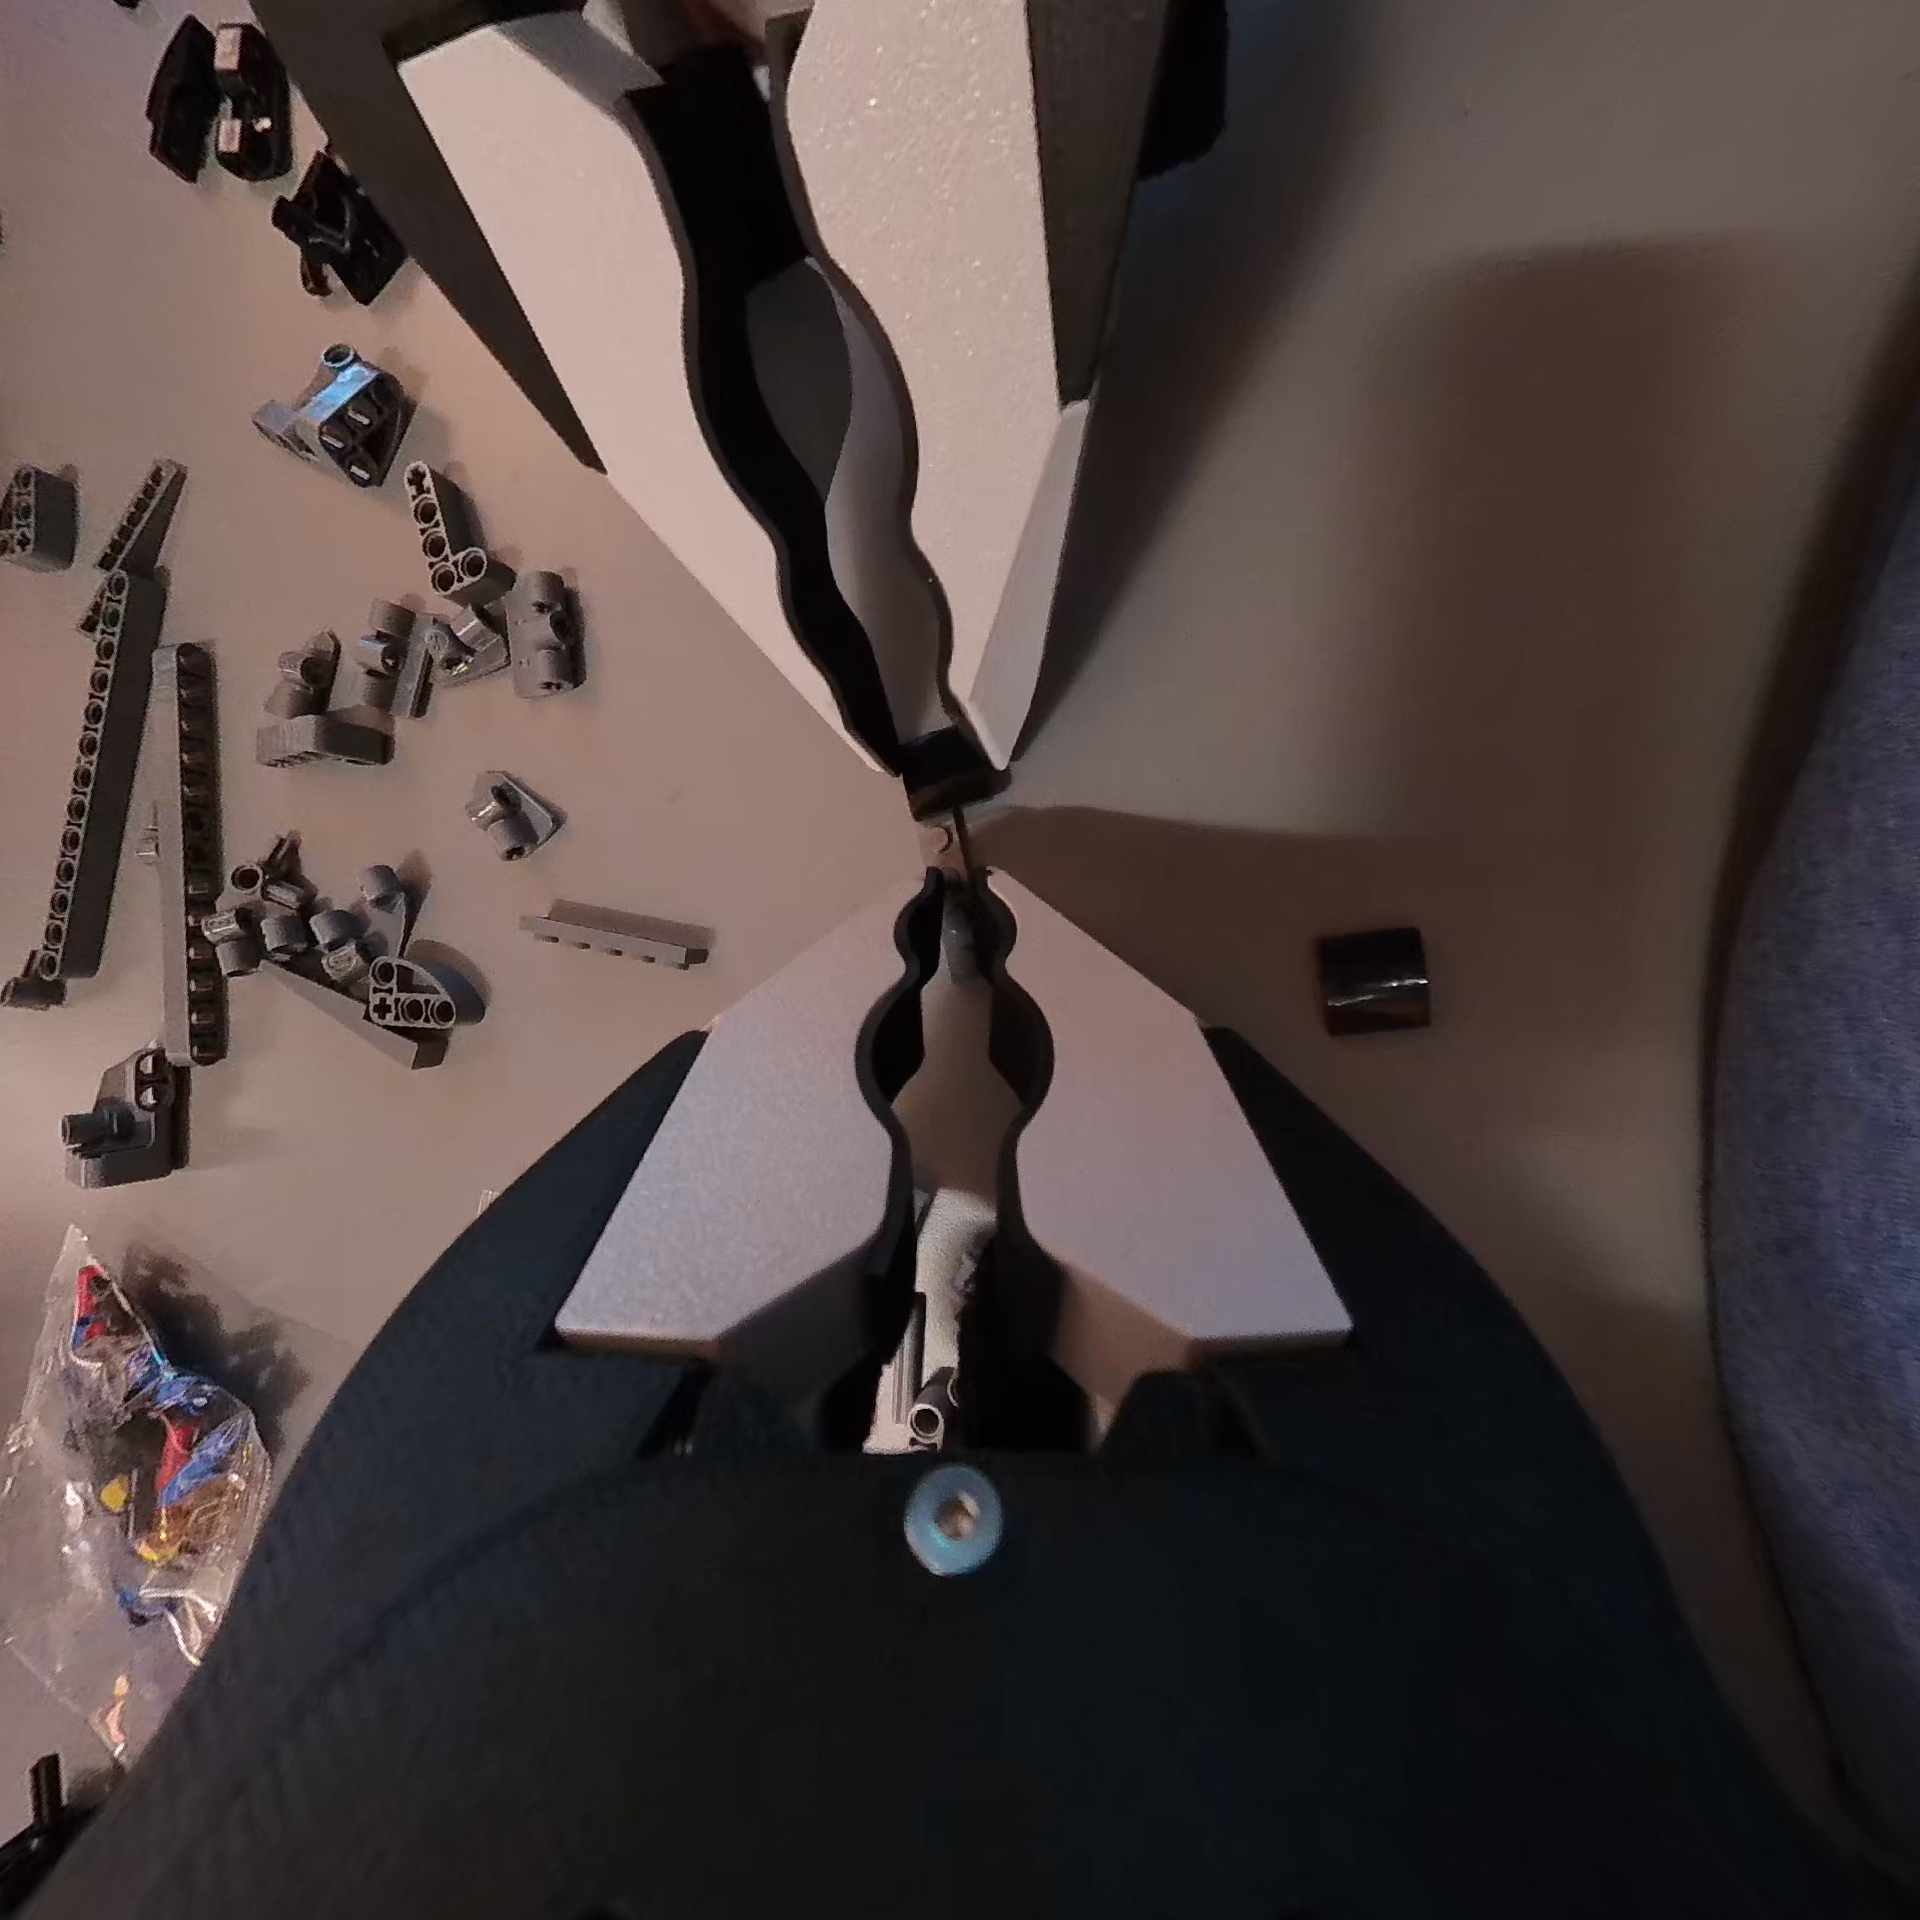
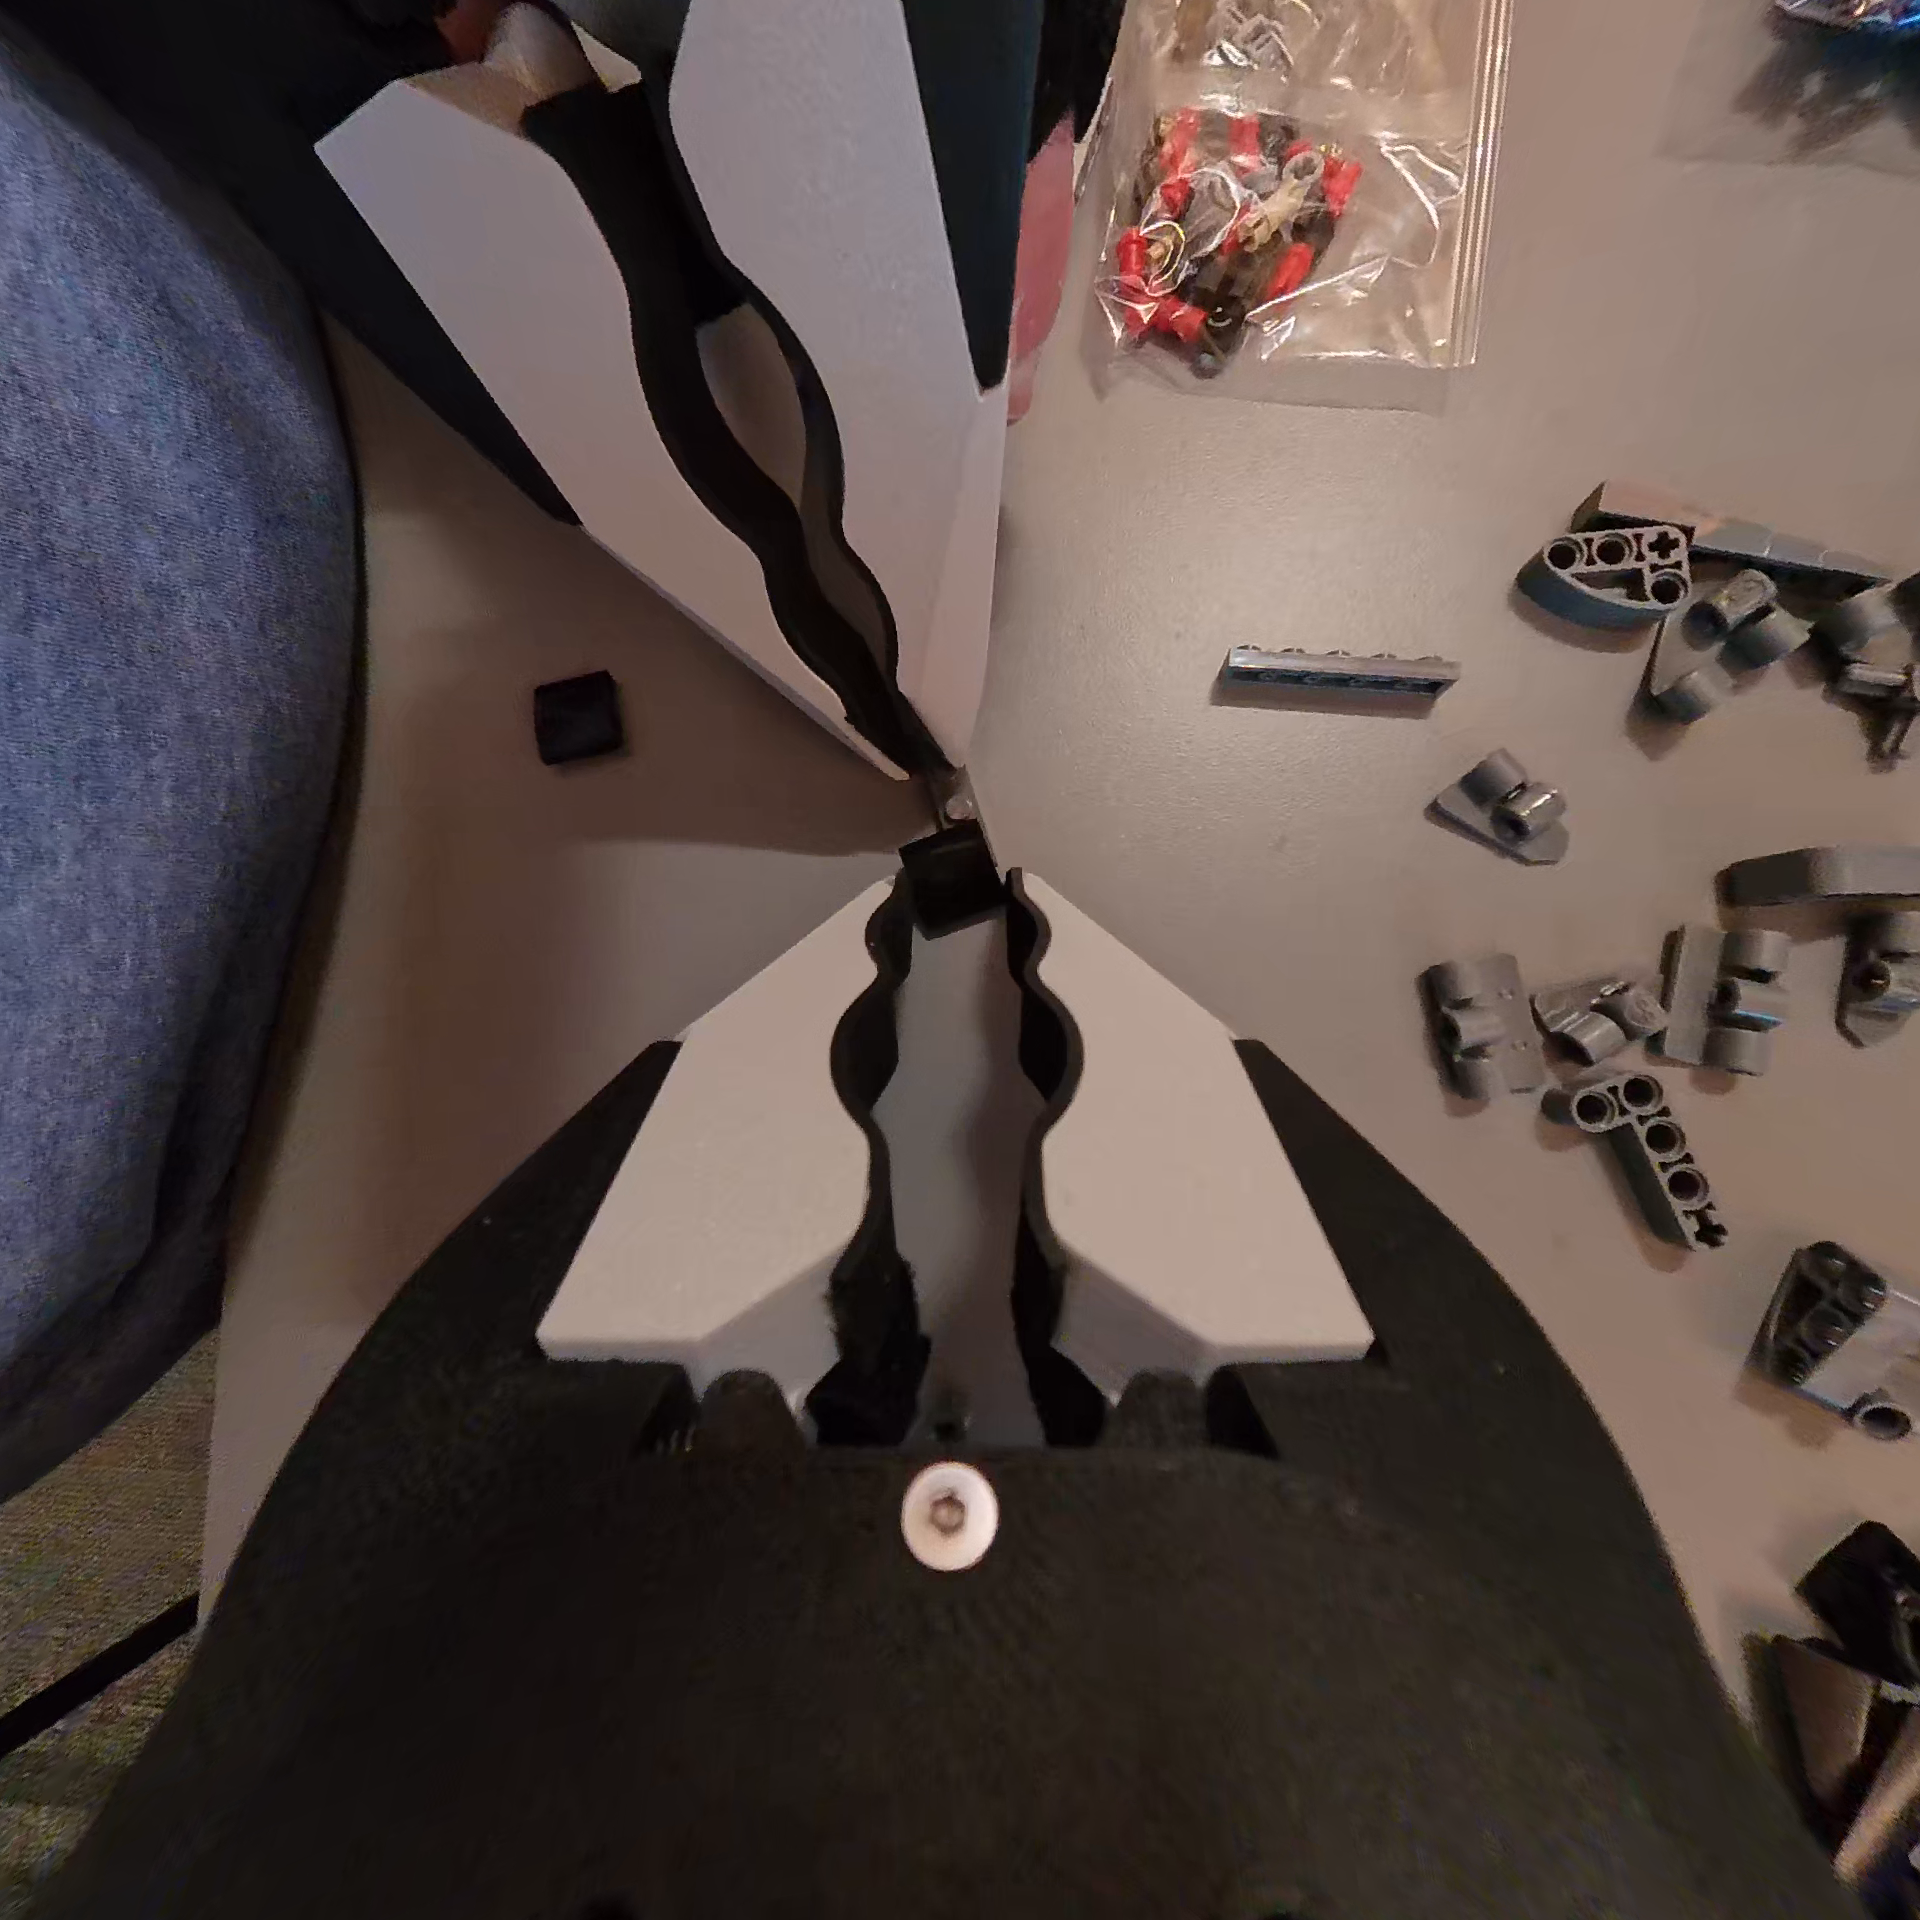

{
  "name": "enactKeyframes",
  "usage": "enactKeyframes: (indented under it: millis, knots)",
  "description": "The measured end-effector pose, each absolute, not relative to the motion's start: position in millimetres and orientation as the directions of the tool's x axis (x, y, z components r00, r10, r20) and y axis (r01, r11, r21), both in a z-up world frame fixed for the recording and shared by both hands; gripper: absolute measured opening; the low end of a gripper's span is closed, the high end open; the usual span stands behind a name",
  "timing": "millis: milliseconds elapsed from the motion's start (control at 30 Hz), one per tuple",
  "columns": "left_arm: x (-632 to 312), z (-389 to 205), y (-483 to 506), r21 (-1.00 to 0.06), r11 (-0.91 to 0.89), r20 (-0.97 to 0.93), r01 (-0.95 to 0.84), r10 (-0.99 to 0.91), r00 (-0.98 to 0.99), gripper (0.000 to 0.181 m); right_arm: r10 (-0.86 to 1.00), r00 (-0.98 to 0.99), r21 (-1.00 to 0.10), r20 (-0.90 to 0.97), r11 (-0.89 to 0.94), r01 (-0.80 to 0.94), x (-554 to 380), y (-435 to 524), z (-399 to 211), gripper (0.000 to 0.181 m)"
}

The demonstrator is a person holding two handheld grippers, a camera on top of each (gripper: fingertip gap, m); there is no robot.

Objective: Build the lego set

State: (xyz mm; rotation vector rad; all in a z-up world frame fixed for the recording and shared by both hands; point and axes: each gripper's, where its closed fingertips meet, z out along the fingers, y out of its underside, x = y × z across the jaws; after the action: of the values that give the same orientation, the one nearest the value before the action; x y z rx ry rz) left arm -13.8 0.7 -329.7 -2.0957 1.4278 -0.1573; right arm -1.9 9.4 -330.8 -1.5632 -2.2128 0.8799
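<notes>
Both grippers meet tip to tip above the beige table. In the left wrist view, my left gripper (image 1: 961, 899) is shut on a small grey lego piece (image 1: 958, 935). My right gripper (image 1: 948, 771) comes in from the top, shut on a small black lego piece (image 1: 935, 756). A thin dark pin (image 1: 962, 844) runs between the two pieces. In the right wrist view, my right gripper (image 2: 951, 891) holds the black piece (image 2: 940, 888), which touches the grey piece (image 2: 951, 798) held by the left gripper (image 2: 938, 774).
A loose black curved tile (image 1: 1374, 982) lies on the table beside the grippers; it also shows in the right wrist view (image 2: 575, 717). Several grey beams and connectors (image 1: 343, 665) (image 2: 1621, 1143) lie spread out. Clear bags of small parts (image 2: 1288, 208) (image 1: 125, 1455) lie nearby. Blue cloth (image 1: 1829, 1143) borders the table edge. Only a small space, under 4 cm, lies between the two pairs of fingers.
</notes>
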Motion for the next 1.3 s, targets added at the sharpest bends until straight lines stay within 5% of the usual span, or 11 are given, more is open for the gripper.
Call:
enactKeyframes:
  millis: [500, 1300]
  knots:
    - [-14, -330, 0, -0.525, -0.238, -0.239, -0.817, -0.88, 0.41, 0.001, 0.907, -0.421, -0.661, -0.015, 0.307, 0.685, -7, 3, -321, 0.005]
    - [-12, -330, 0, -0.537, -0.223, -0.241, -0.813, -0.883, 0.401, 0.0, 0.869, -0.287, -0.602, -0.403, -0.015, 0.798, -9, 2, -325, 0.0]
